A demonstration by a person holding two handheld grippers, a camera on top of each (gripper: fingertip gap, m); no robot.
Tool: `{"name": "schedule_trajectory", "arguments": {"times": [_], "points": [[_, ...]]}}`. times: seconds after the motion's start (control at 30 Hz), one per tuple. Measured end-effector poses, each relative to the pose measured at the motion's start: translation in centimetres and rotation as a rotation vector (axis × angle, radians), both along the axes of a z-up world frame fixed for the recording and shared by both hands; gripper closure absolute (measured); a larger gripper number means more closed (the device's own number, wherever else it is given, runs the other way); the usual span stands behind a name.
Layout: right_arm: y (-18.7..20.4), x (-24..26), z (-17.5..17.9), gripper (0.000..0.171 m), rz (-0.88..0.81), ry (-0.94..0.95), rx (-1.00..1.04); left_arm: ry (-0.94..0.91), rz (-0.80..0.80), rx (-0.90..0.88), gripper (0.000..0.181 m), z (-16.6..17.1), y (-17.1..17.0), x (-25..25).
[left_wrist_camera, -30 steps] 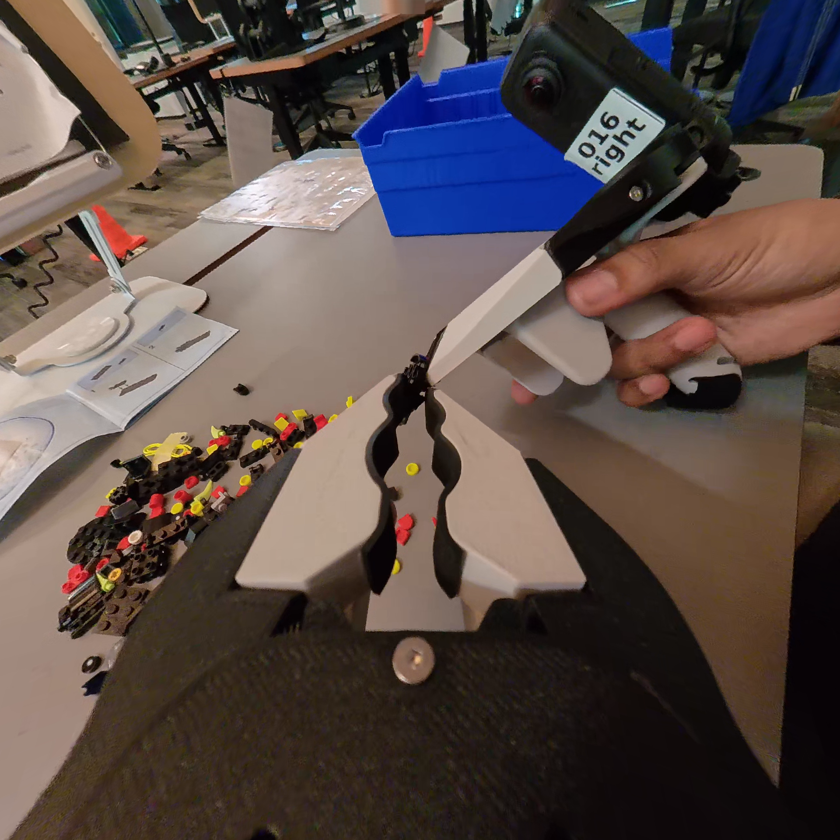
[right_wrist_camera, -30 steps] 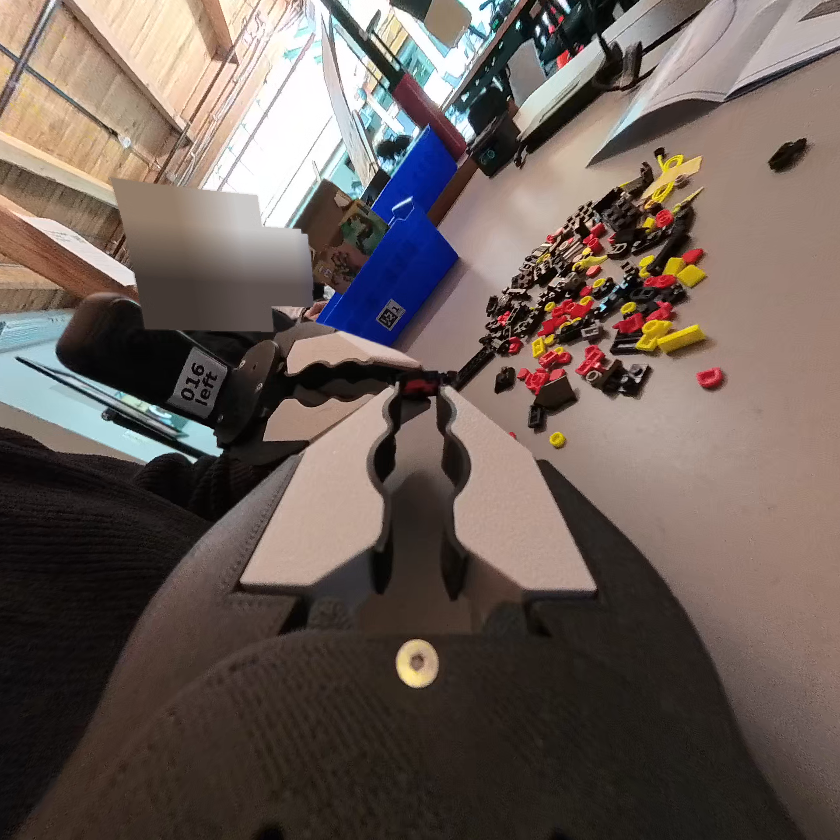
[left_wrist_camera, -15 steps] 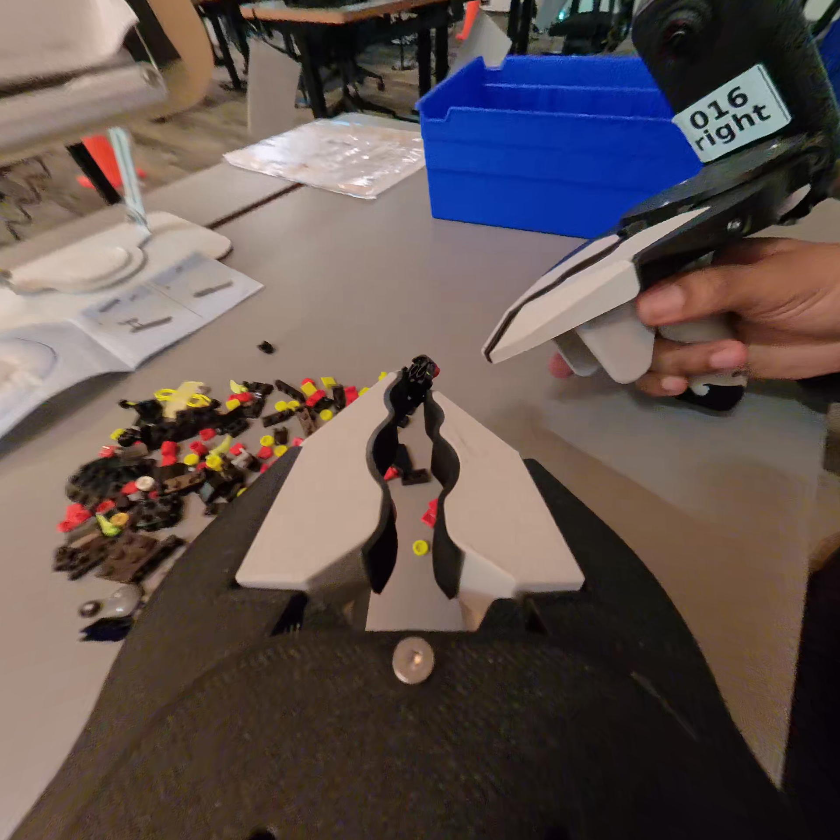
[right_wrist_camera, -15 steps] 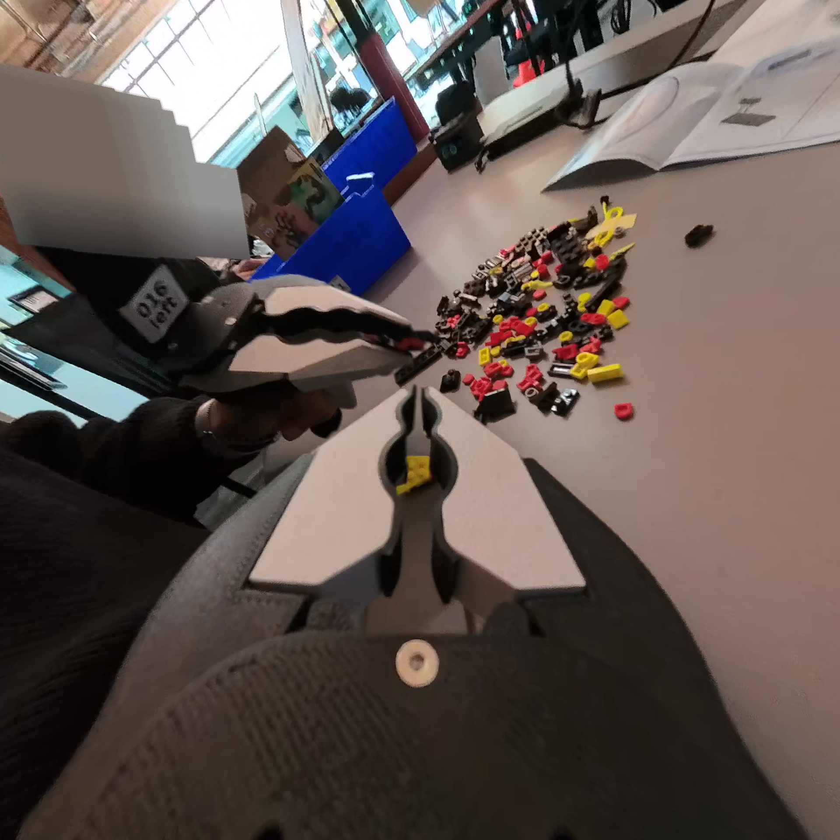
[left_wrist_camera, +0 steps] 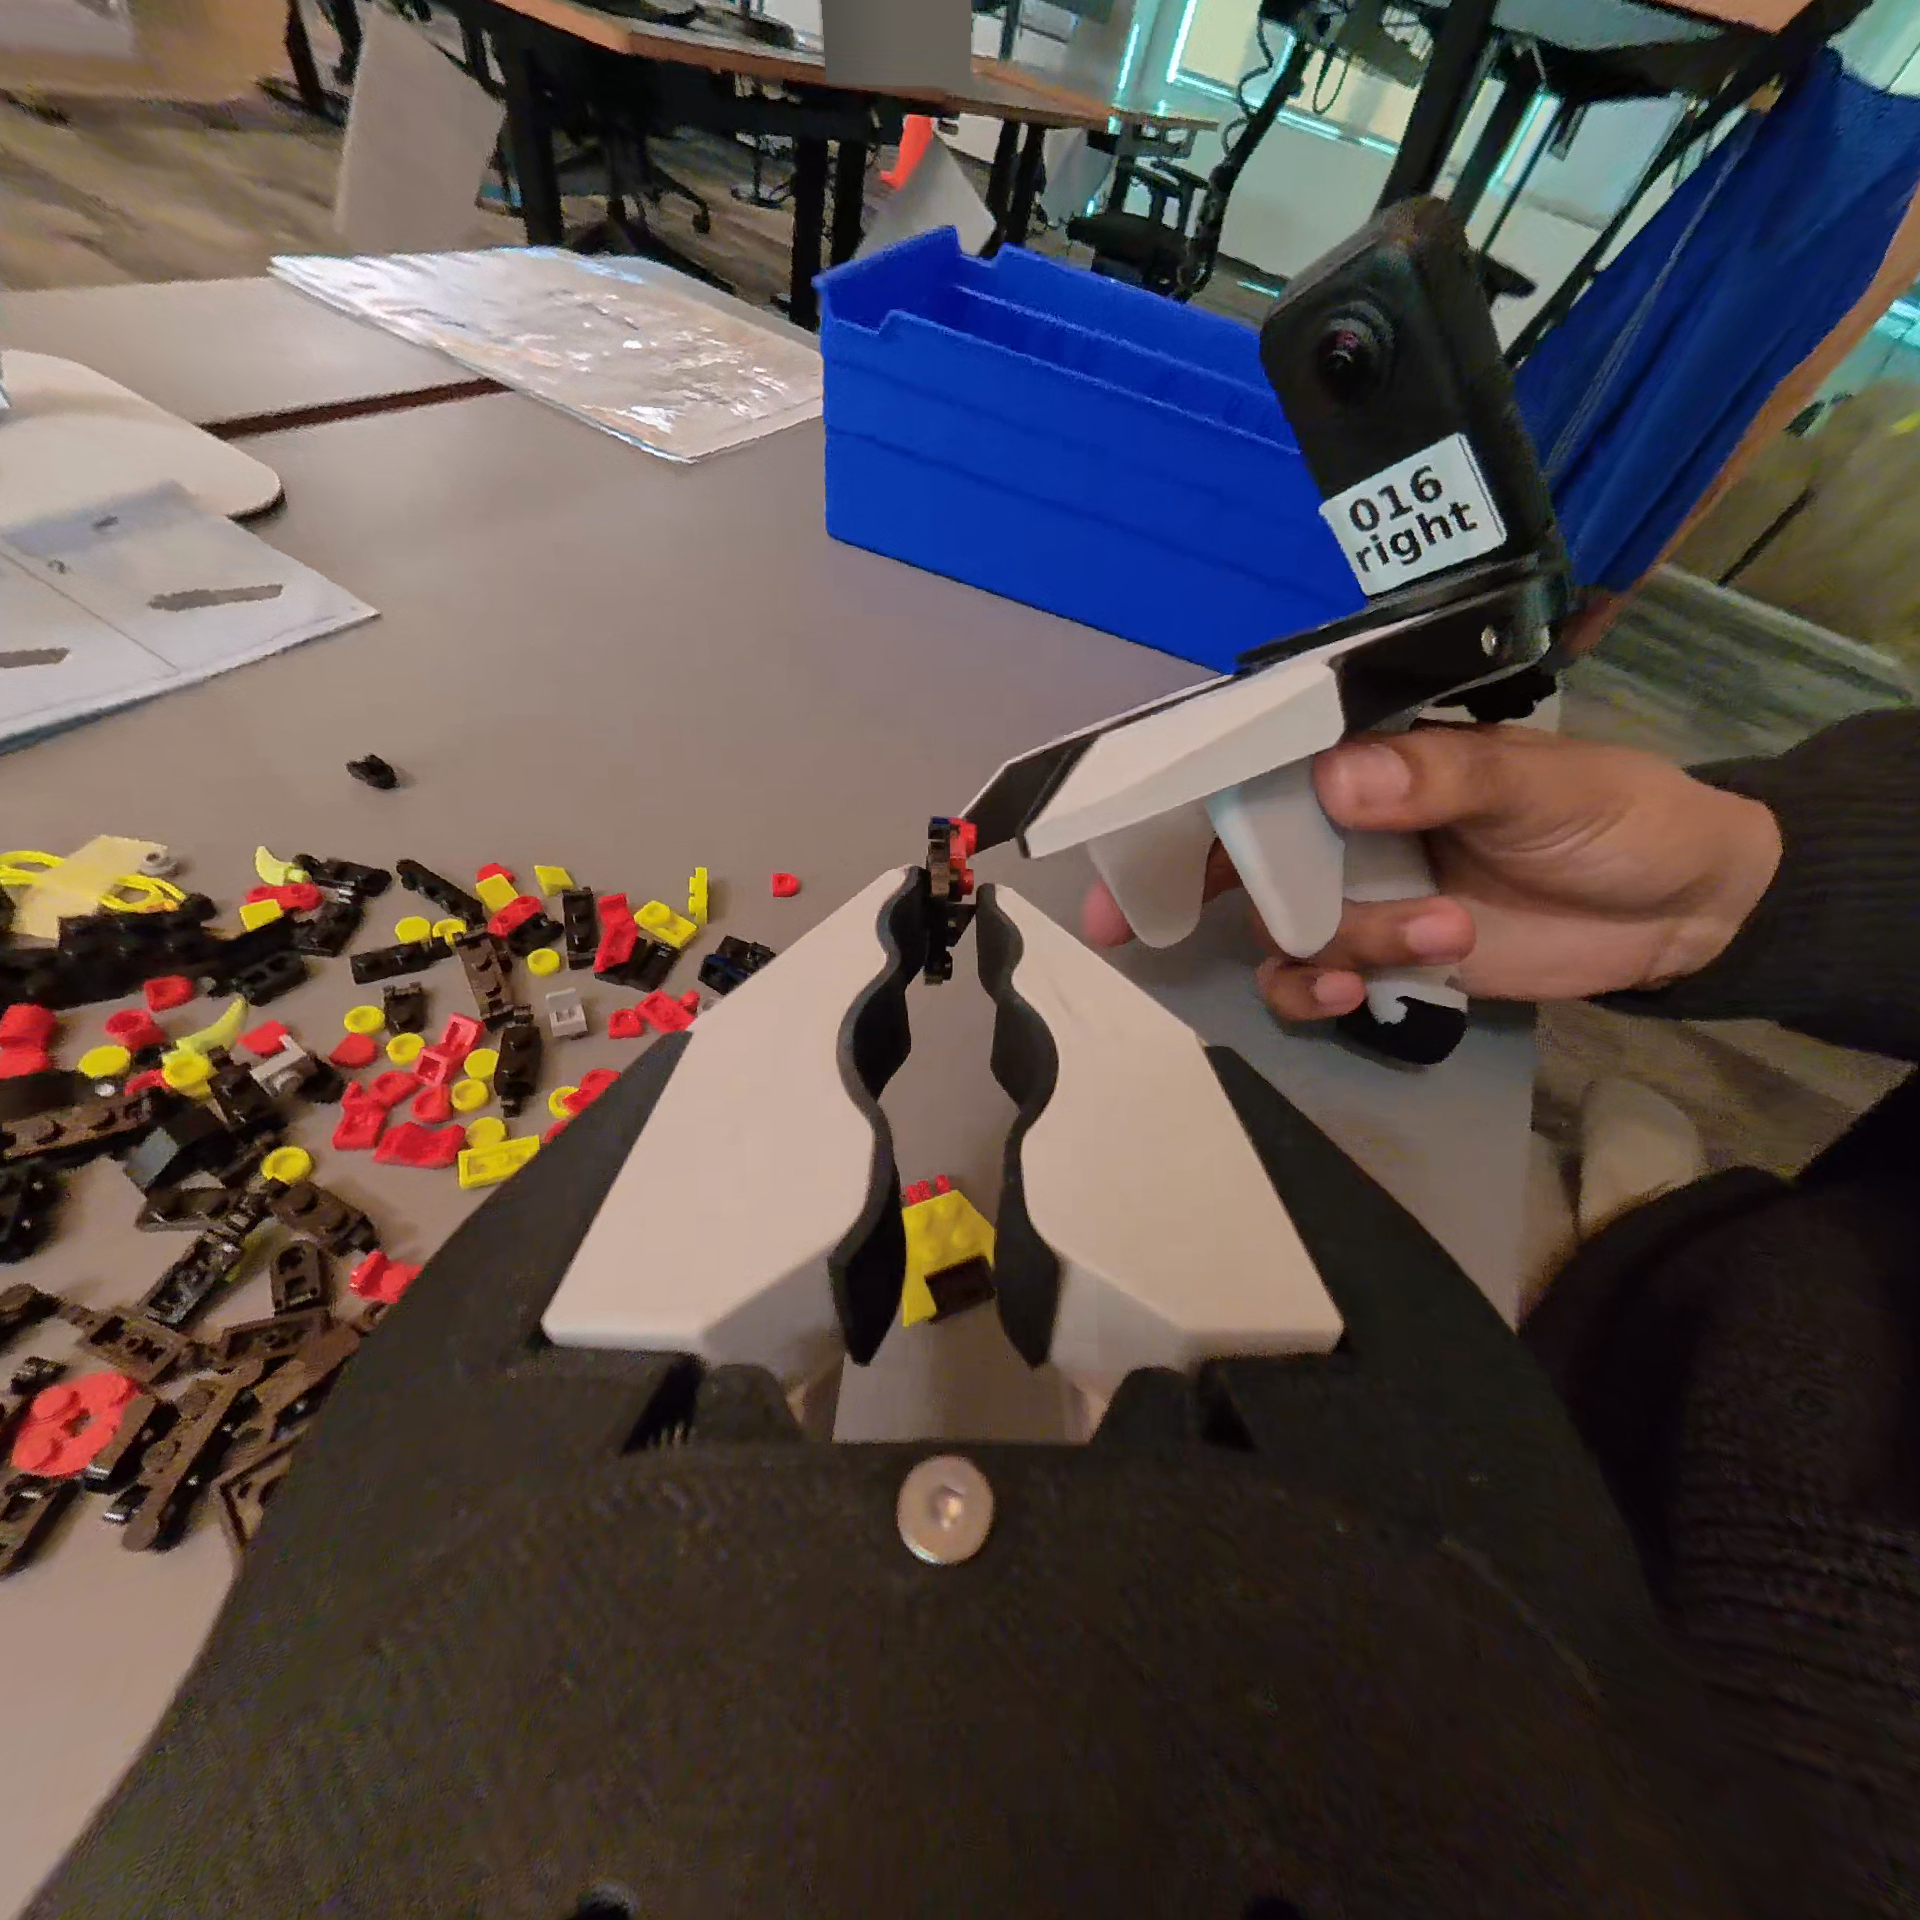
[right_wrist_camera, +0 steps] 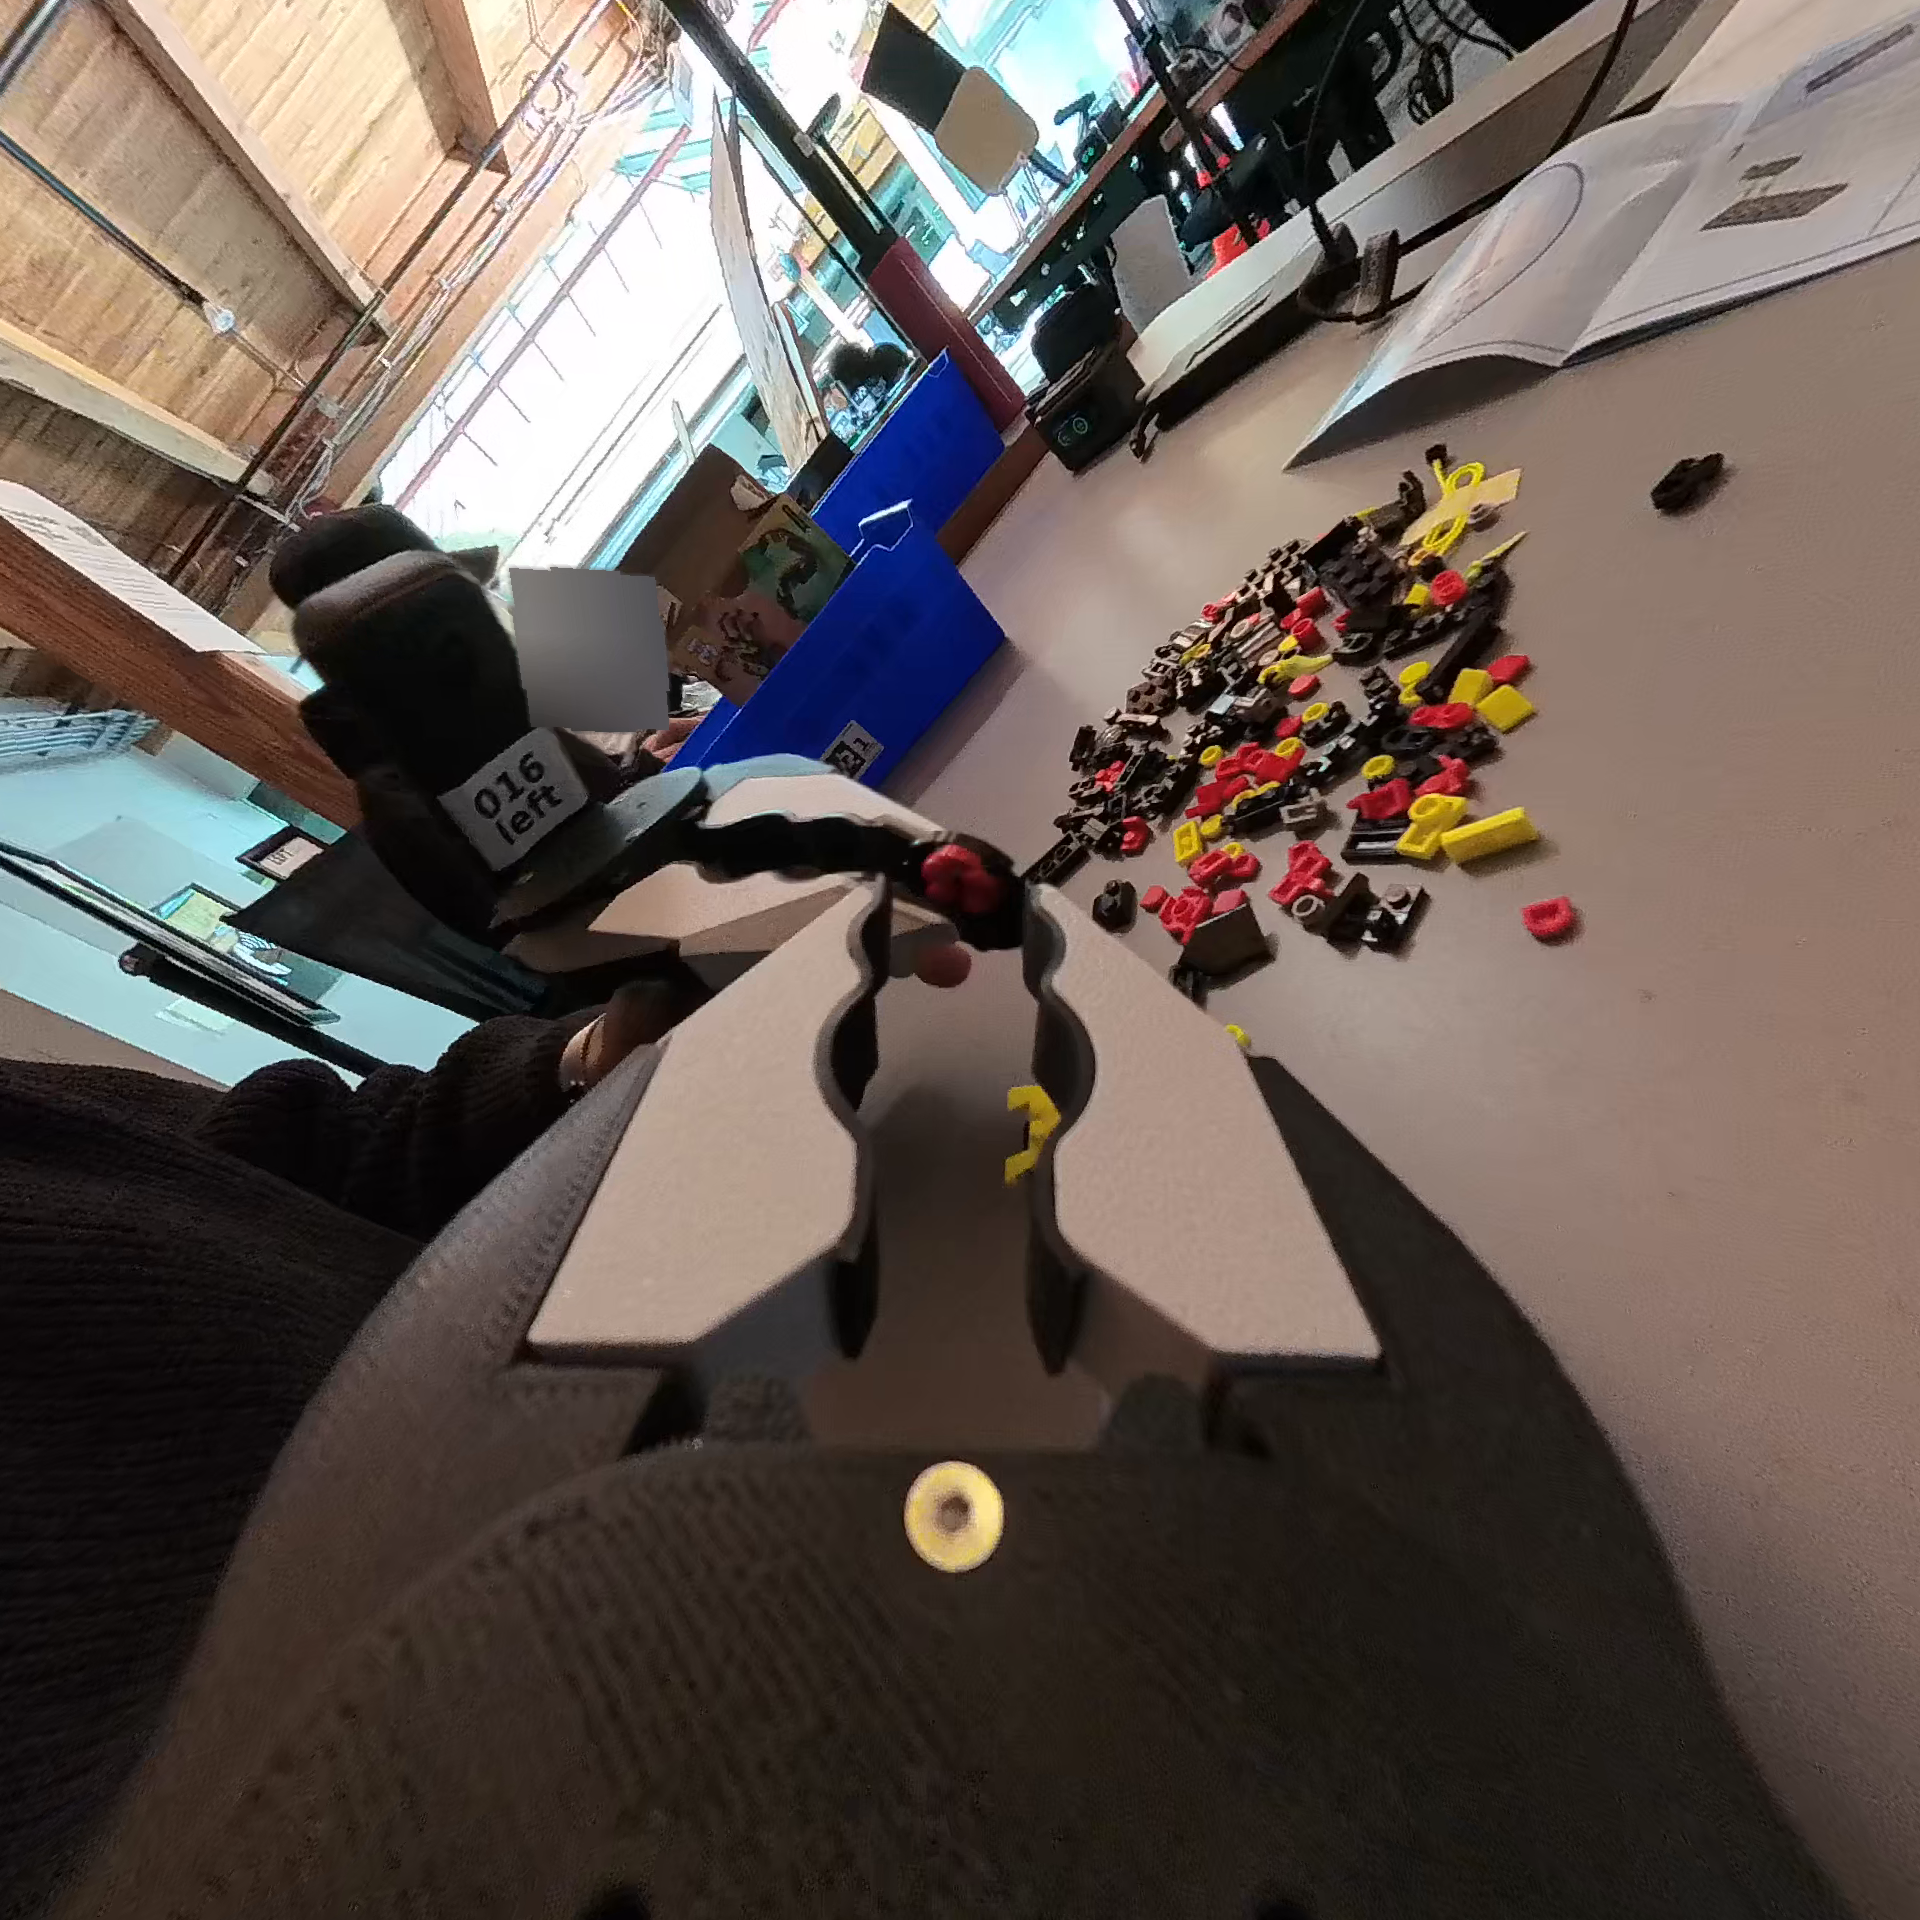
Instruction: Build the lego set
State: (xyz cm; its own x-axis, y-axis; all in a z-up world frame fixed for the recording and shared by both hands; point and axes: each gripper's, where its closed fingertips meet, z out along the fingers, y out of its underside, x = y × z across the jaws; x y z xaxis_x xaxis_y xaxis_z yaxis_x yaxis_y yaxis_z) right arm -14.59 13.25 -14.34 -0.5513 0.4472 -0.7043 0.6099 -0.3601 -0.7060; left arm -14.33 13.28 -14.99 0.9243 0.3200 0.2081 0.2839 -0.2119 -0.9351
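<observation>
My left gripper is shut on a small black-and-red lego assembly and holds it upright above the grey table. My right gripper is open, its tips on either side of the assembly's red top. In the left wrist view the right gripper comes in from the right and touches that red top. A yellow sub-assembly with red studs lies on the table under the left fingers. It also shows through the right gripper's gap.
A pile of loose black, red and yellow pieces lies to the left. An open instruction booklet lies beyond it. A blue bin stands at the back. A lone black piece and a lone red piece lie apart. My two grippers' fingertips are within a few centimetres of each other. From the right gripper's tips to the lone red piece is close to 10 cm. Seen from the right wrist view as well.
Half a second ago the right gripper was shut and away from the left one. It has come back to the held assembly and opened. The left gripper kept its hold.
</observation>
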Motion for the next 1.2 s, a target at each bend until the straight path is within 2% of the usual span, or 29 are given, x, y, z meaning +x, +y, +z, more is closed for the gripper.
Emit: {"name": "schedule_trajectory", "arguments": {"times": [0.03, 0.23, 0.37, 0.5, 0.6, 0.7, 0.8, 1.0, 1.2], "points": [[0.1, 0.0, -0.1, 0.149, -0.003, -0.006, -0.003, 0.032, 0.005, -0.008, 0.177, 0.1, 0.0, 0.0], [-0.1, 0.1, 0.2, 0.149, -0.021, -0.024, -0.05, 0.247, 0.054, -0.093, 0.176, 0.4, 0.2, 0.2], [0.1, -0.1, 0.3, 0.153, -0.05, -0.029, -0.079, 0.282, 0.1, -0.1, 0.177, 0.8, 0.4, 0.2], [0.1, -0.1, 0.5, 0.153, -0.076, -0.055, -0.134, 0.414, 0.133, -0.147, 0.177, 1.0, 0.4, 0.3], [0.2, 0.0, 0.9, 0.157, -0.088, -0.05, -0.171, 0.418, 0.135, -0.134, 0.176, 1.3, 0.5, 0.4], [0.2, 0.2, 1.4, 0.158, -0.092, -0.007, -0.125, 0.52, 0.137, -0.155, 0.176, 1.6, 0.4, 0.5], [0.2, 0.3, 2.1, 0.158, -0.083, 0.029, -0.104, 0.517, 0.136, -0.112, 0.176, 2.3, 0.4, 0.6], [0.4, 0.2, 2.0, 0.159, -0.067, -0.08, -0.28, 0.543, 0.146, -0.134, 0.176, 2.3, 0.6, 0.4], [0.5, -0.1, 1.2, 0.159, -0.068, -0.142, -0.334, 0.511, 0.148, -0.167, 0.176, 1.5, 0.6, 0.0]]}}
